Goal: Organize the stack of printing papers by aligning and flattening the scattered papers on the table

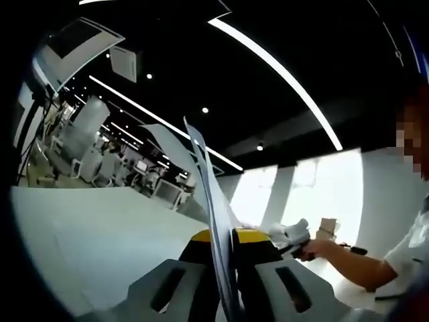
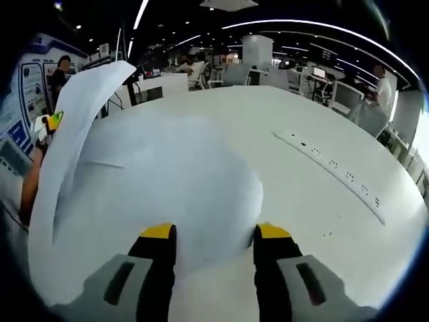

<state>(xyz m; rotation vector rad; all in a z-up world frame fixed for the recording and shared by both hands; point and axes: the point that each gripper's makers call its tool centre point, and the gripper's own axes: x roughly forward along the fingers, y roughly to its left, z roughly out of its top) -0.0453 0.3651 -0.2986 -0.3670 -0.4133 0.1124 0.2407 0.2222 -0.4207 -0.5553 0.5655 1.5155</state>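
Note:
In the left gripper view, white printing papers stand edge-on and curl upward, pinched between the yellow-tipped jaws of my left gripper, which is shut on them. My right gripper shows to the right, held in a hand. In the right gripper view, my right gripper is open, its jaws spread over a sheet lying flat on the white table. The flat papers look blurred. At the left a sheet bends up off the table, and my left gripper grips its raised end.
A long recessed socket strip runs across the table to the right of the papers. A person's forearm reaches in from the right. A small box sits behind it. Desks, screens and people stand beyond the far table edge.

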